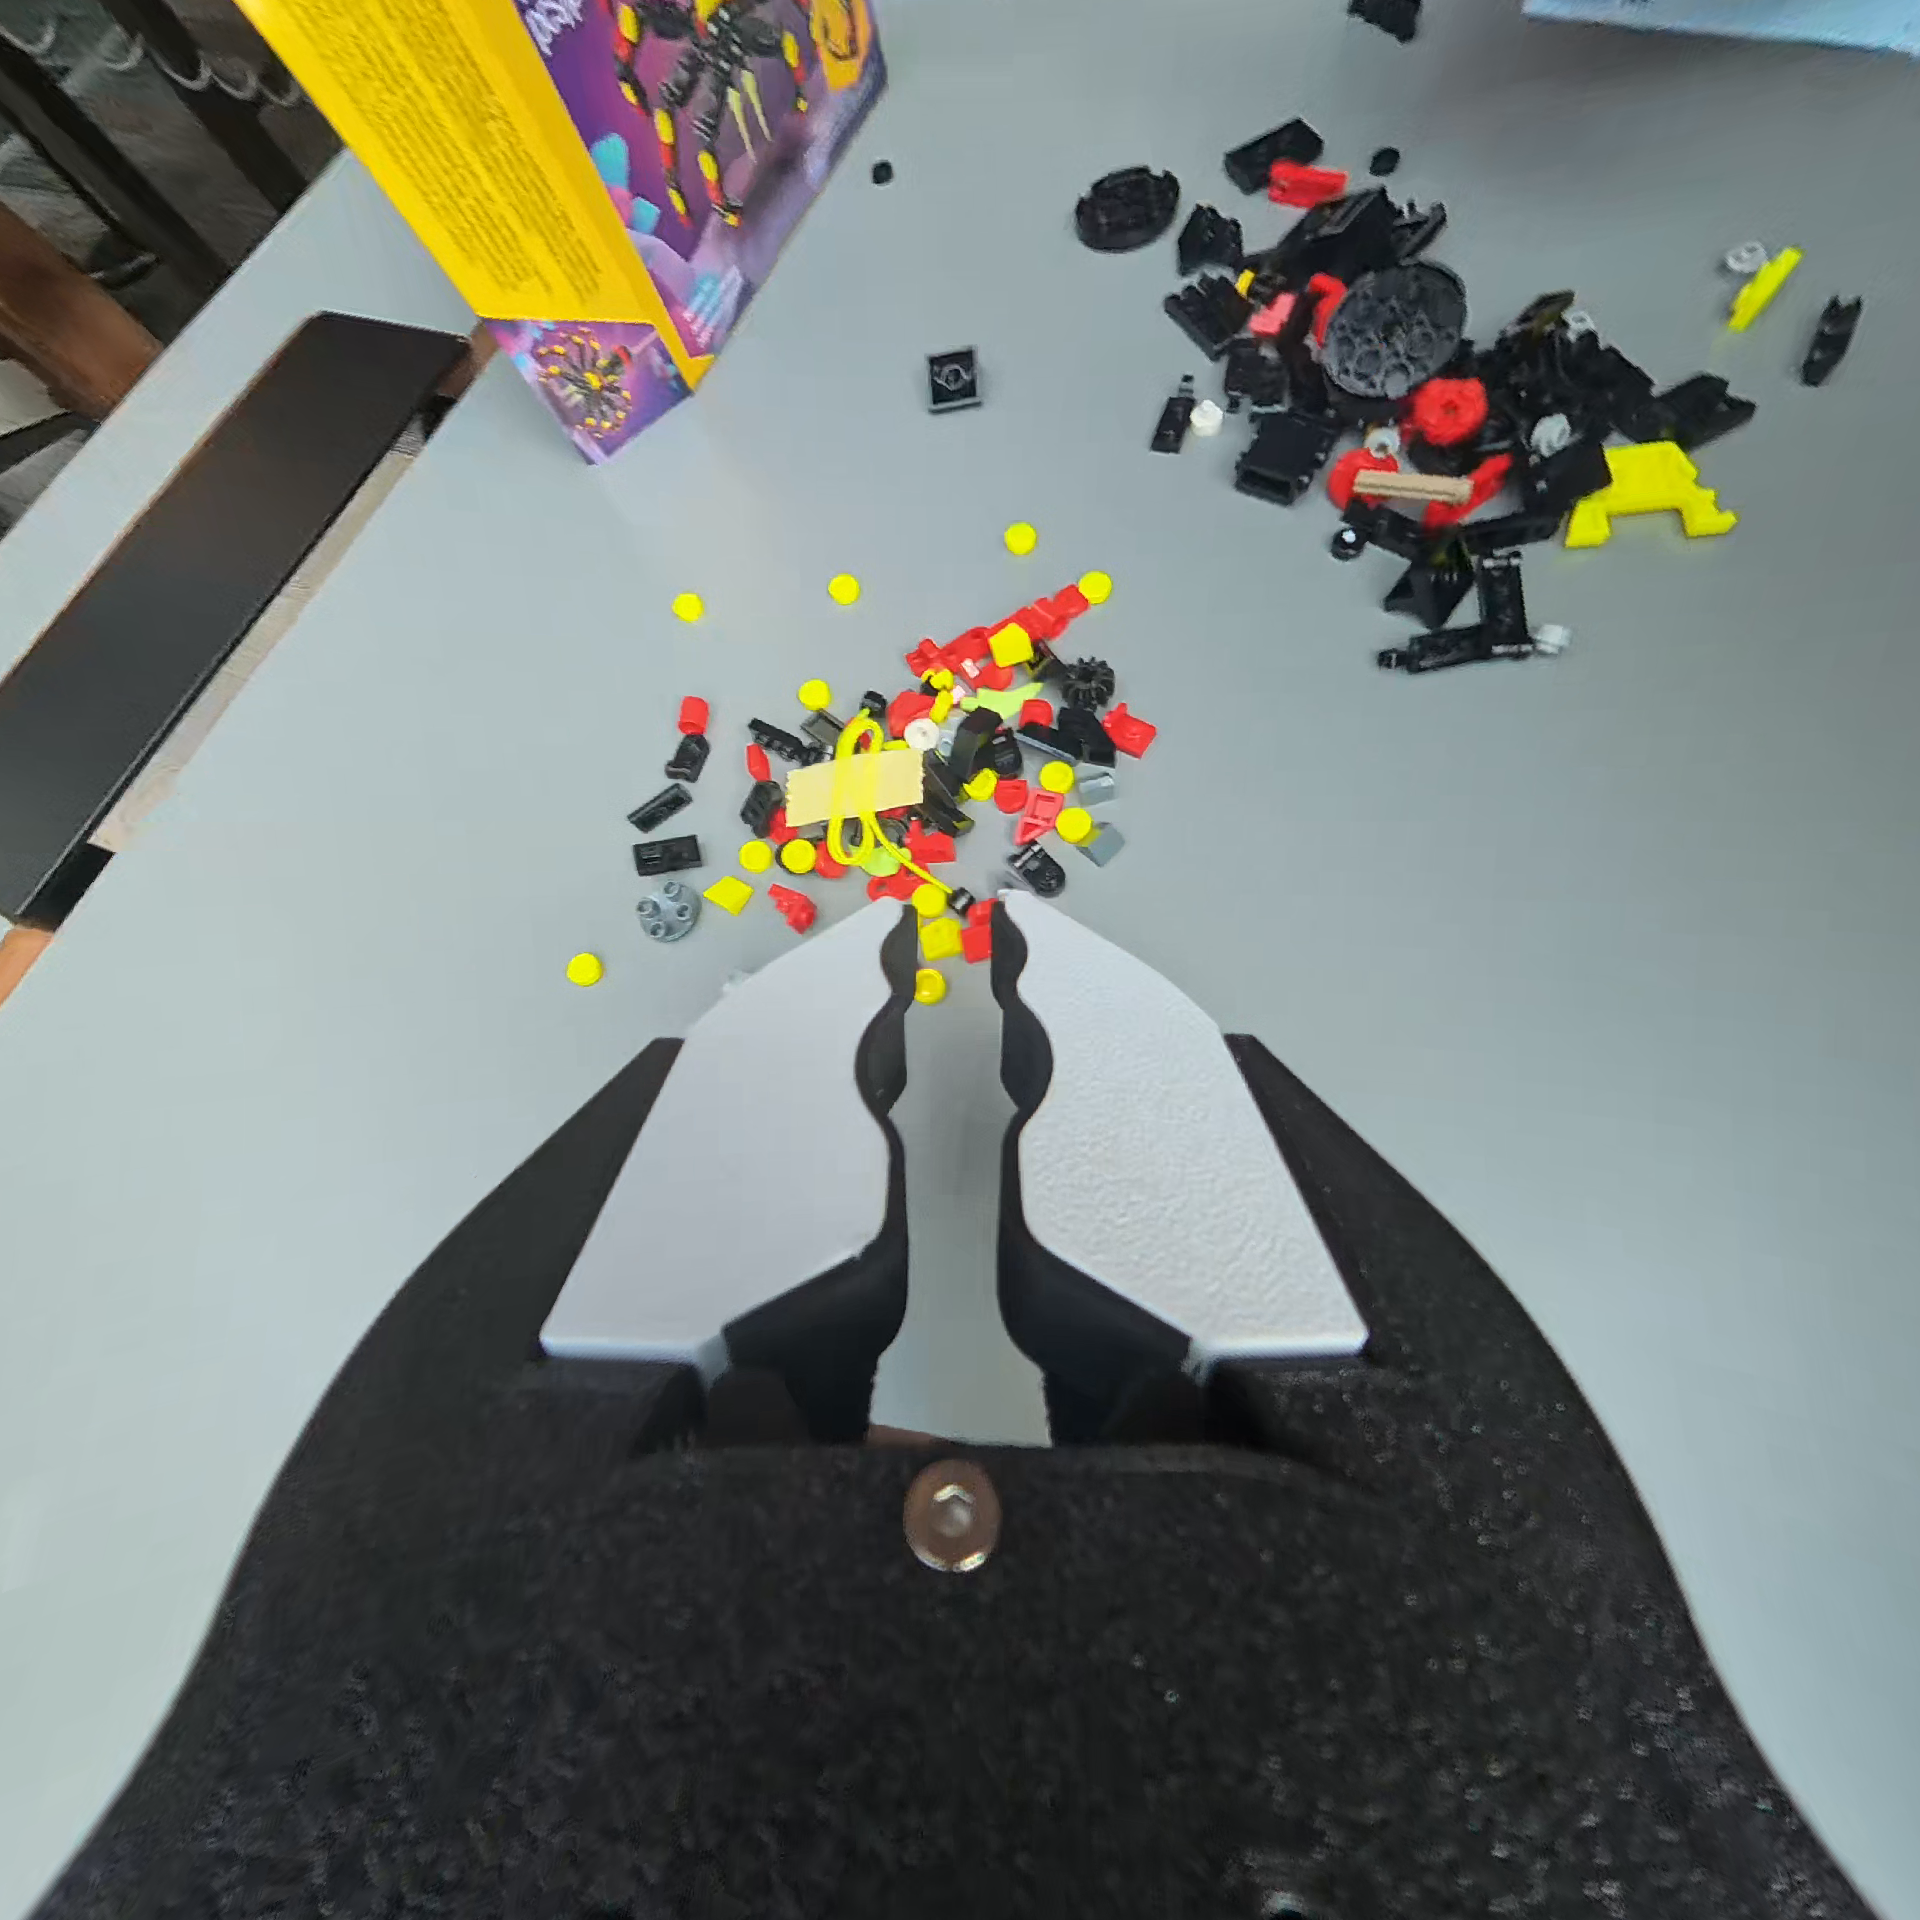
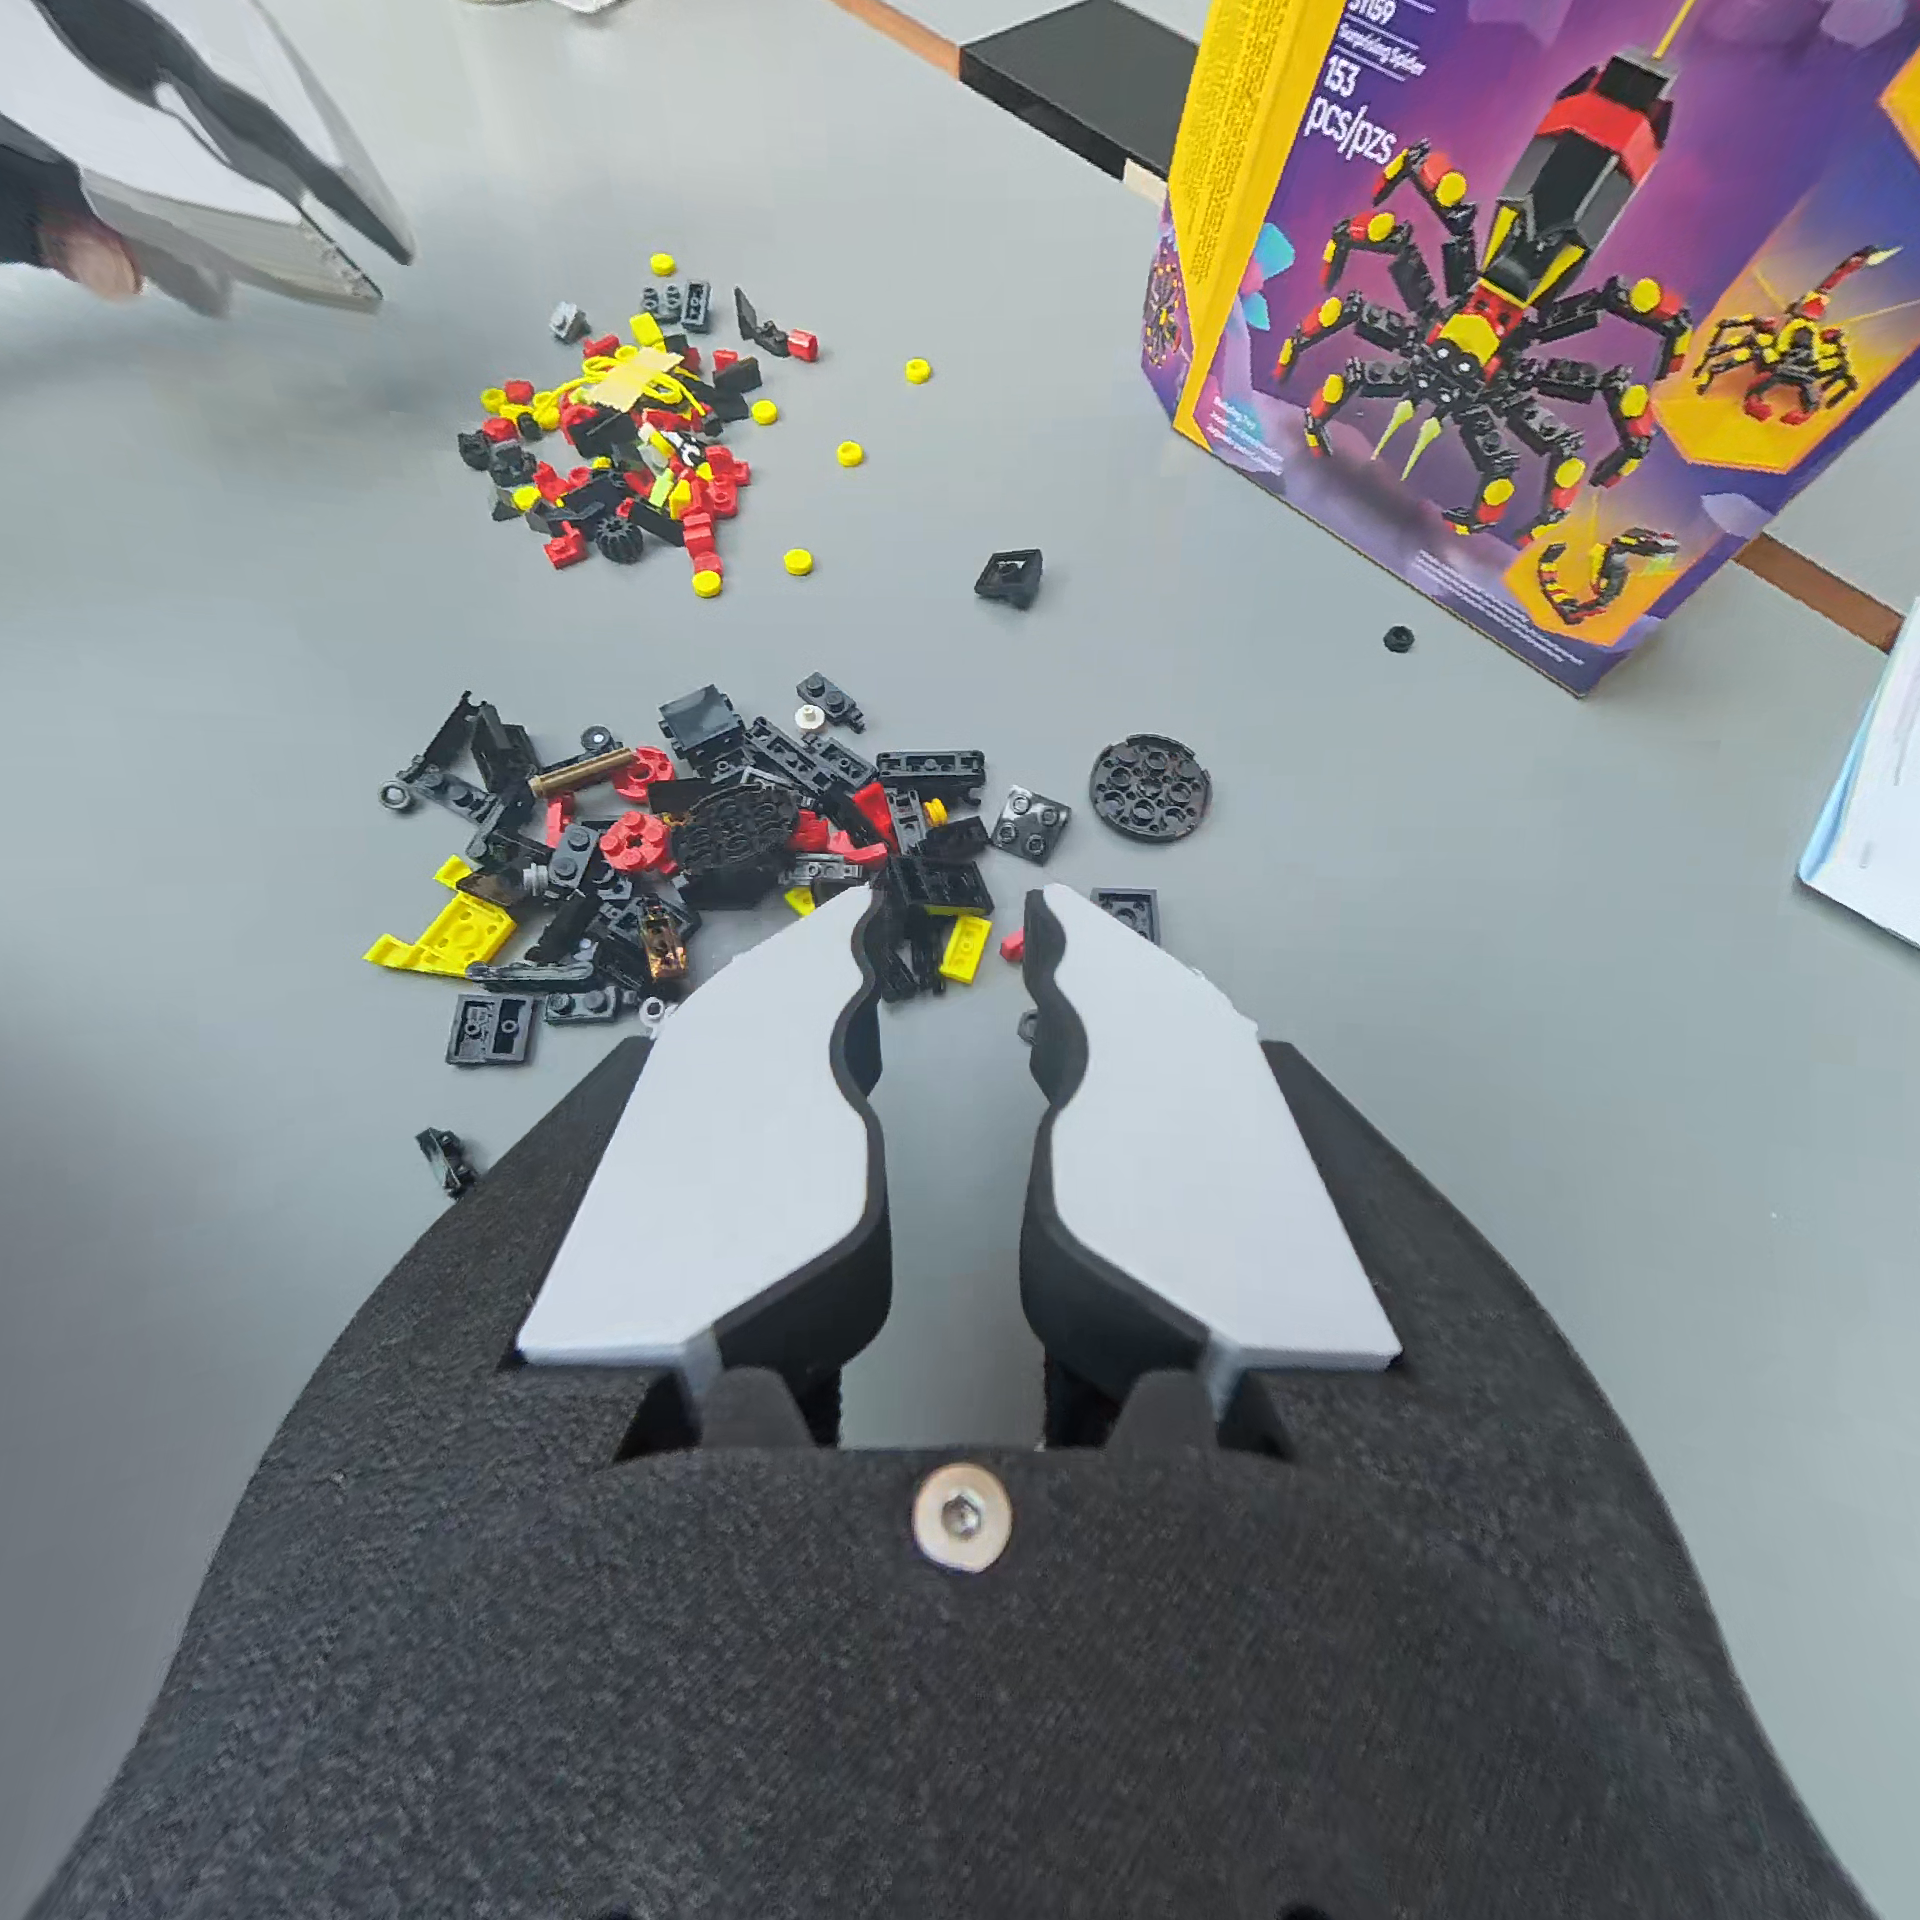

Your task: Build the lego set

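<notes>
Nearest you: right gripper [image 2: 948, 904], jaws parted a moderate way and holding nothing, tips over the near edge of the large-parts pile [image 2: 727, 852] — mostly black plates and brackets, with red round bricks, a tan pin and yellow wedge plates.

Left gripper [image 1: 945, 909], jaws at a narrow gap, empty; a few yellow and red bits show between the tips, which hover at the near edge of the small-parts pile [image 1: 904, 790], not gripping any.

Small-parts pile: yellow round studs, red and black clips, a yellow string taped to a card, loose studs scattered around it.

Beyond, well apart: black round plate [image 2: 1150, 787], lone black tile [image 2: 1009, 575], set box [image 2: 1558, 343] standing upright, paper [image 2: 1870, 810] at the table's [image 2: 1351, 1039] right edge.

Step in hand, as judged: sorting and first pick — nothing is assembled yet. Your next move calls for singling out one piece, closing squarely on it without dragging its neighbours.
</notes>
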Action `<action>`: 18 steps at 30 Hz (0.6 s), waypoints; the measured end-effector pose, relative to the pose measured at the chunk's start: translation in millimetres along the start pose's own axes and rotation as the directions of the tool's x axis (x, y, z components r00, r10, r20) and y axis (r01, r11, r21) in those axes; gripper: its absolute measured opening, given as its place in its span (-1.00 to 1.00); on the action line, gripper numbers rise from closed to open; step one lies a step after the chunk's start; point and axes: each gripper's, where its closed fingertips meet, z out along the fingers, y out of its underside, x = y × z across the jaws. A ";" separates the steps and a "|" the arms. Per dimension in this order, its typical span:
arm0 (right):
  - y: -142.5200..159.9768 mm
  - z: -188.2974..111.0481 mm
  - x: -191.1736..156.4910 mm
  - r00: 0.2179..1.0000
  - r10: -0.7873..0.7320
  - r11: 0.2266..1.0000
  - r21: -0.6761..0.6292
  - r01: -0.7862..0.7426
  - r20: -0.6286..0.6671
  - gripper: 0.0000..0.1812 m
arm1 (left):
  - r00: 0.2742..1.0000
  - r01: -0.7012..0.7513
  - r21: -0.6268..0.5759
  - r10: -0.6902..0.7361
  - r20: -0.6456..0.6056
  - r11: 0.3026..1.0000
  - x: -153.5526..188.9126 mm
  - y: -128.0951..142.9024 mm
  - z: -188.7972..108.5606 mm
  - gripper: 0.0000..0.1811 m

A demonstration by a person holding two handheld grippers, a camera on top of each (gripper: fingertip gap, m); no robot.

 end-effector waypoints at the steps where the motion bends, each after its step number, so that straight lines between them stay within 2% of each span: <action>1: 0.6 -4.4 5.6 1.000 0.014 1.000 0.009 -0.014 -0.014 -0.73 | 0.999 -0.038 -0.037 0.036 -0.037 0.999 5.5 7.5 5.0 -0.87; 4: 0.4 -15.6 20.8 0.997 0.045 0.998 0.052 -0.042 -0.062 -0.73 | 0.996 -0.091 -0.131 0.088 -0.031 0.987 -0.8 27.7 15.1 -0.91; 10: 4.3 -19.0 29.4 0.994 0.096 0.992 0.087 -0.092 -0.049 -0.74 | 0.987 -0.147 -0.122 0.138 -0.079 0.982 -16.9 24.3 20.7 -0.90; 18: 4.6 -20.6 27.9 0.992 0.125 0.987 0.104 -0.123 -0.014 -0.74 | 0.941 -0.293 -0.201 0.245 -0.233 0.935 -28.3 39.9 28.9 -0.96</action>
